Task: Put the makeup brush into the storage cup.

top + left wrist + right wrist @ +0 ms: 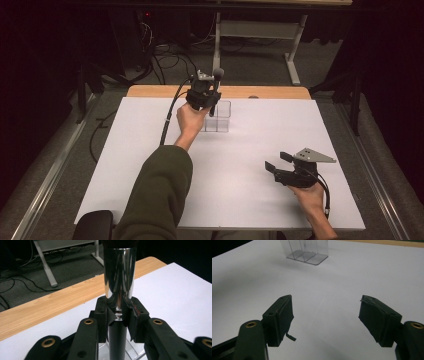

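Since the left gripper [119, 315] has its jaws clamped on the makeup brush [119, 290], upright with bristles up, the pickup looks done. What's left, I'd guess, is lowering it into the clear organizer [220, 119], which sits right under the brush on the white table [250, 150]. The right gripper [325, 320] idles near the front edge, jaws spread wide, holding nothing.
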